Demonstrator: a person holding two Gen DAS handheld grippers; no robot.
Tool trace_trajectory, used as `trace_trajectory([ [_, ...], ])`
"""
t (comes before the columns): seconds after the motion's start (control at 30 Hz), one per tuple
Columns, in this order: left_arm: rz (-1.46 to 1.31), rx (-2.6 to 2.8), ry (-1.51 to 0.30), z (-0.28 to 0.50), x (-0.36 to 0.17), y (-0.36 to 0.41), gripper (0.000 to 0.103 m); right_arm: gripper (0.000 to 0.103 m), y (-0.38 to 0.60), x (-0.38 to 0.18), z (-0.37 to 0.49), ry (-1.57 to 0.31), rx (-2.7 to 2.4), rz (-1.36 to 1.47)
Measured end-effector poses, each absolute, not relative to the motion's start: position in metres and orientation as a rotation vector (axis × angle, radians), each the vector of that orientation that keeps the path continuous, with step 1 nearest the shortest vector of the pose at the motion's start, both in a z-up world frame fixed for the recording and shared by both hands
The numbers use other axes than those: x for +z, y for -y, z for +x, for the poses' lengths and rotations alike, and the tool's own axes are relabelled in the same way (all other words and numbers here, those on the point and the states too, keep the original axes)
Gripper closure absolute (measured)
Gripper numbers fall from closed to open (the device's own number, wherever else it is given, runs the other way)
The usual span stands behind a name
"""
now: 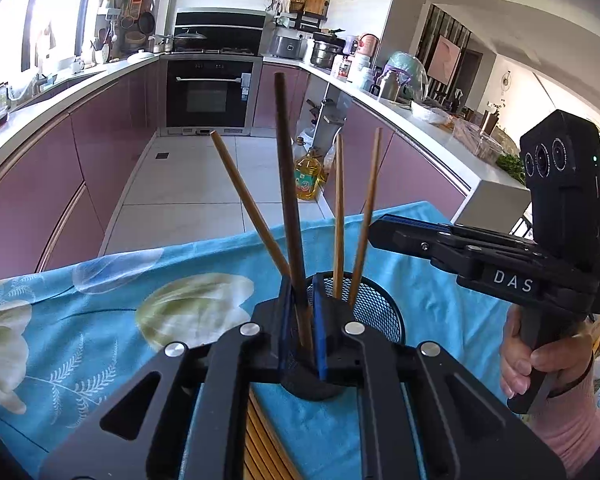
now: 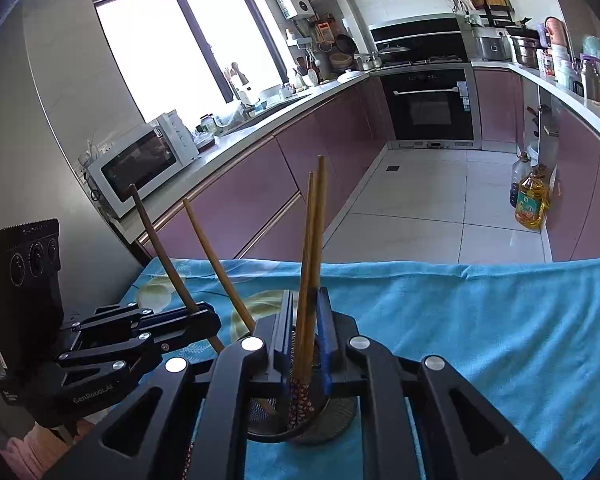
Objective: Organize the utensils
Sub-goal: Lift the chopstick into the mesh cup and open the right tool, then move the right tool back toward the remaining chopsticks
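1. Foreground: the left gripper (image 1: 302, 280) has its fingers drawn narrow around a dark chopstick (image 1: 286, 180), which rises steeply between the blue pads. Its lower end is hidden behind the gripper.
2. Beside it, the right gripper (image 2: 305, 294) straddles a pair of light chopsticks (image 2: 314, 240). Its fingers look slackened, with slim gaps either side of the pair, whose patterned ends rest on the bottom of a black mesh cup (image 2: 340, 412).
3. A person's hand (image 1: 540, 360), in a pink sleeve, grips the right gripper's handle at the frame's edge.
4. A further light chopstick (image 1: 248, 200) leans out to the left from the cup's rim.
5. The cup stands on a blue flowered cloth (image 1: 100, 300) that covers the table. A slatted wooden mat (image 1: 264, 440) lies nearer the camera on the cloth.
6. Beyond the table edge, a yellow oil bottle (image 1: 307, 176) stands on the pale tiled floor by pink cabinets.
7. A white microwave (image 2: 140, 164) sits on the counter under the window, and a black oven (image 1: 208, 96) closes the far end of the kitchen.
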State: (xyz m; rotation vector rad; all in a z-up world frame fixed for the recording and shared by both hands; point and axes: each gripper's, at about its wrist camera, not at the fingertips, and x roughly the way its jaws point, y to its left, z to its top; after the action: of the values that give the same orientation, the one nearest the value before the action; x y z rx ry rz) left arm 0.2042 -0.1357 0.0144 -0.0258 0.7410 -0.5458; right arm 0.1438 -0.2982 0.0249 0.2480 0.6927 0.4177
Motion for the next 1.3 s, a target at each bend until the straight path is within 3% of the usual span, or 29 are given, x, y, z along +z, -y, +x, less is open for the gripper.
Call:
trace_trajectory([
  [0.03, -0.028, -0.539, -0.738, 0.204, 0.013, 0.134, 0.091, 0.081, 0.298, 0.025, 0.142, -0.686, 0.412, 0.244],
  [0.2, -0.055, -0.508, -0.717, 0.196, 0.009, 0.119, 0.083, 0.079, 0.301, 0.027, 0.133, -0.656, 0.413, 0.243],
  [0.37, -0.083, -0.49, -0.699, 0.184, 0.005, 0.103, 0.081, 0.072, 0.298, 0.027, 0.119, -0.635, 0.427, 0.228],
  [0.5, -0.077, -0.458, -0.679, 0.169, 0.001, 0.089, 0.072, 0.067, 0.295, 0.029, 0.105, -0.616, 0.461, 0.218],
  [0.73, -0.058, -0.42, -0.727, 0.147, -0.023, 0.062, 0.071, 0.062, 0.276, 0.026, 0.061, -0.581, 0.563, 0.141],
  [1.07, -0.049, -0.433, -0.882, 0.121, -0.09, 0.048, 0.072, 0.062, 0.232, -0.054, 0.053, -0.843, 0.657, 0.165],
  [1.3, -0.037, -0.454, -0.913, 0.111, -0.104, 0.053, 0.072, 0.063, 0.211, -0.08, 0.052, -0.91, 0.644, 0.162],
])
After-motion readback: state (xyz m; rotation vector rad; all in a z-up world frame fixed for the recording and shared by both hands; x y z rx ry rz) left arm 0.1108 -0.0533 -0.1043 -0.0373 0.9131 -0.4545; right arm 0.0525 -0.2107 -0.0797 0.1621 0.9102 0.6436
